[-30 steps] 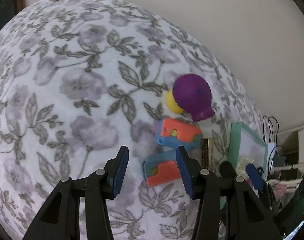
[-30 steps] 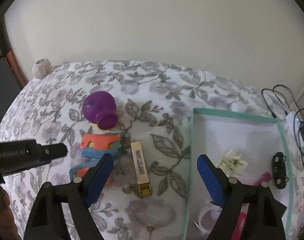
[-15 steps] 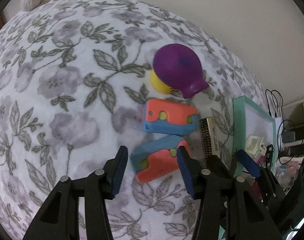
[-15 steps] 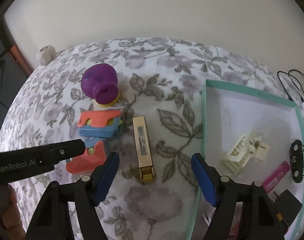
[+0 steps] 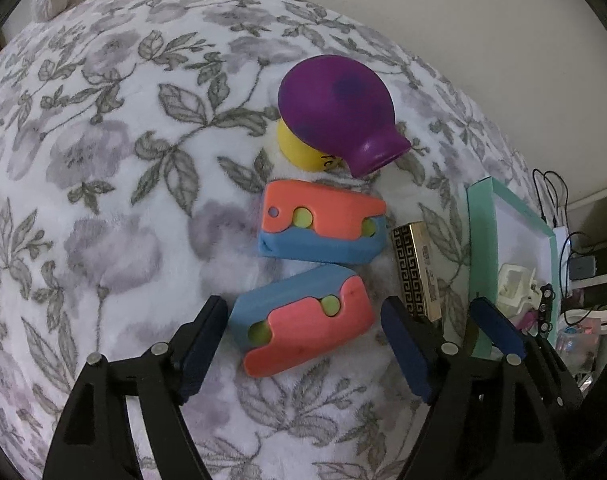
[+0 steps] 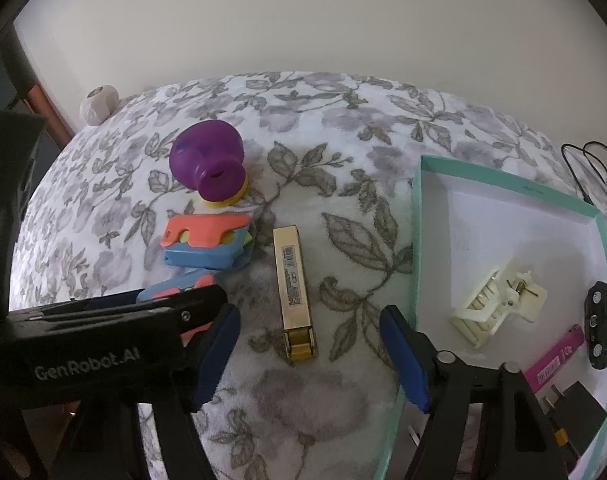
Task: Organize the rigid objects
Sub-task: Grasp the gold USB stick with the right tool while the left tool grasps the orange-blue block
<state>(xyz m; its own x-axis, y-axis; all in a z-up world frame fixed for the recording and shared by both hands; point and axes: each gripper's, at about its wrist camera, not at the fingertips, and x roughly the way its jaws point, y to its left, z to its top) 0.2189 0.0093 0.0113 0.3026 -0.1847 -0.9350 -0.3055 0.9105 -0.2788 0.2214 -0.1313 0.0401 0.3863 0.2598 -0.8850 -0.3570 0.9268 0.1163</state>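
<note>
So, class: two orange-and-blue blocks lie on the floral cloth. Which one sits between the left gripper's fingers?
The nearer block, tilted with blue uppermost; the left gripper straddles it untouched. The farther block lies beside the purple toy.

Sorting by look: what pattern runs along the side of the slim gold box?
A black Greek-key pattern on the slim gold box, clearest in the left wrist view.

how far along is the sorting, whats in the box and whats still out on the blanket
Done: white clip, pink stick, black pieces lie in the teal box. In hand: nothing; open left gripper straddles one orange-blue block. Left: other block, gold case, purple vase.
</note>
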